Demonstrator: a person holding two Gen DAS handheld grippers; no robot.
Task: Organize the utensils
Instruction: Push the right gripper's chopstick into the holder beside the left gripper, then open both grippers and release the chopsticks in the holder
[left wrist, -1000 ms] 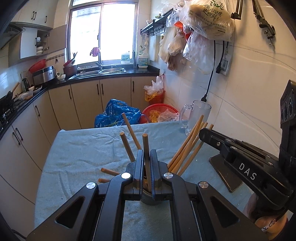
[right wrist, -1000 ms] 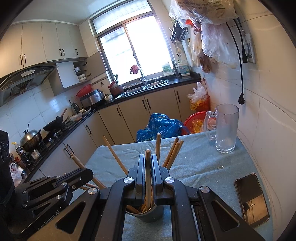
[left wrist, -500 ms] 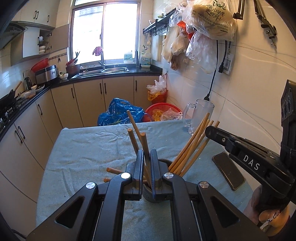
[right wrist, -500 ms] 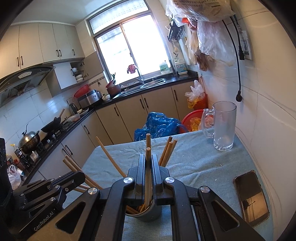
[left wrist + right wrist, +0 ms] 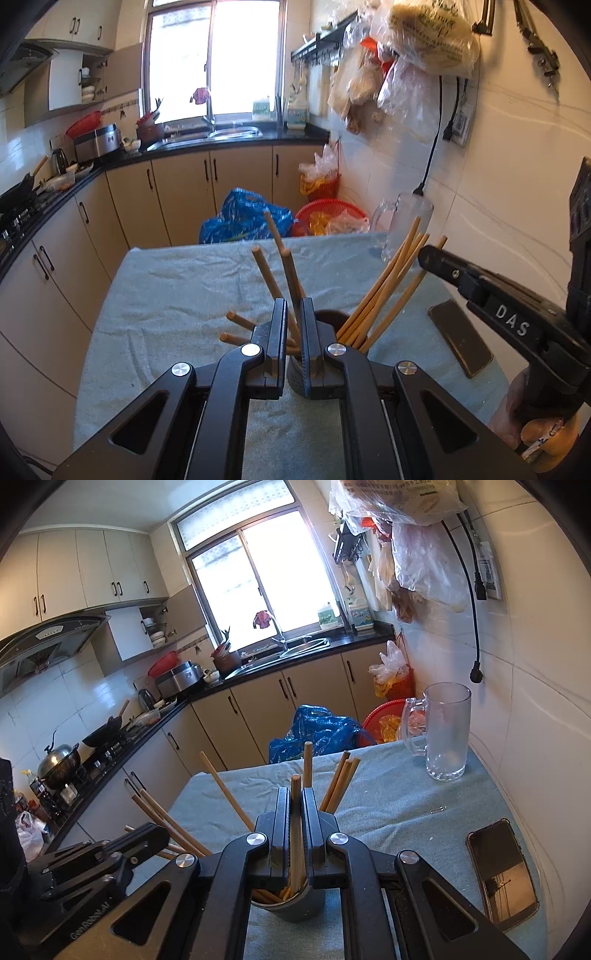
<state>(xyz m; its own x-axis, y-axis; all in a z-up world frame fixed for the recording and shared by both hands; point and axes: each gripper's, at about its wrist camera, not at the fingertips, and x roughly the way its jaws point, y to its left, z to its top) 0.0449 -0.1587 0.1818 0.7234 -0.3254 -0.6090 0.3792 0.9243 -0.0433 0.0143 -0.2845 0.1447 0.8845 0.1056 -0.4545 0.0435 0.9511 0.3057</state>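
Two grippers are held over one dark round holder [image 5: 295, 904] that stands on a table covered with a grey-blue cloth [image 5: 388, 805]; each is pinched on a single wooden chopstick, presumably so that the sticks can be lowered tip-first into the holder; the left gripper [image 5: 293, 321] is pressed on a chopstick [image 5: 290, 269] whose upper end leans away above the jaws, while the right gripper [image 5: 295, 812] is clamped on an upright chopstick [image 5: 295, 801] whose lower end is seen reaching into the holder's mouth; other chopsticks [image 5: 391, 284] are fanned out against the holder's rim, judged to be already sorted; a few more [image 5: 236, 325] are seen at a low angle to the left, though whether they lie on the cloth or lean out of the holder cannot be told; a glass beer mug [image 5: 443, 734] and a phone [image 5: 502, 871] are kept well aside near the wall, apart from the work; "DAS" is read on the right gripper's body in the left wrist view, and "GenRobot.AI" on the left gripper's body in the right wrist view; print on the hanging plastic bags [image 5: 428, 33] is too small to be read.
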